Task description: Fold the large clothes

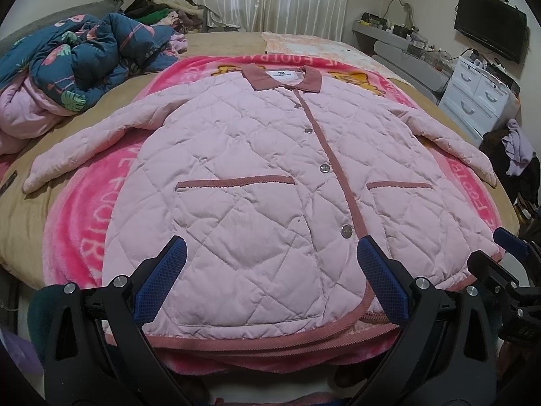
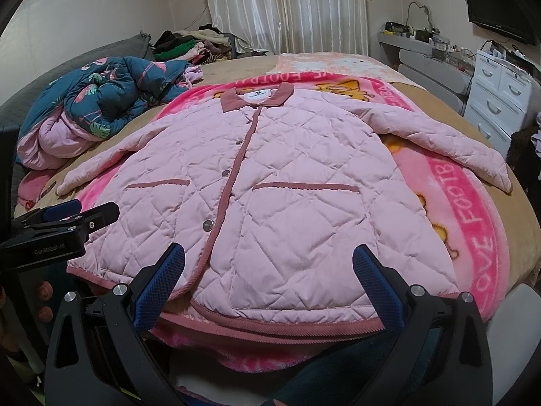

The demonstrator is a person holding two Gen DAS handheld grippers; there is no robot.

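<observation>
jacket: pink quilted jacket laid flat, front up, buttoned shut, on the pink blanket in the middle of the bed
long axis: runs collar to hem, pretty much 12 to 6 in both wrist views; dusty-rose collar points away at 12, hem sits right at the near edge at 6
placket: the rose trim strip with snaps follows that same line, curving off toward 5 near the hem in the left view
sleeves: both spread out; left-side sleeve trails out to about 9, the other sleeve goes out to about 3, cuffs angled back toward the camera a bit
pockets: two rose-trimmed pocket openings lie crosswise, roughly 9 to 3
left gripper: left gripper hangs just over the hem, fingers spread wide apart, nothing between them
right gripper: right gripper same deal over the hem on its side, fingers wide apart, gripping nothing; it also peeks into the left view at about 4
other stuff: crumpled blue floral duvet at 10, clothes pile near 11, curtain at 12, white drawers and a wall TV out around 2
</observation>
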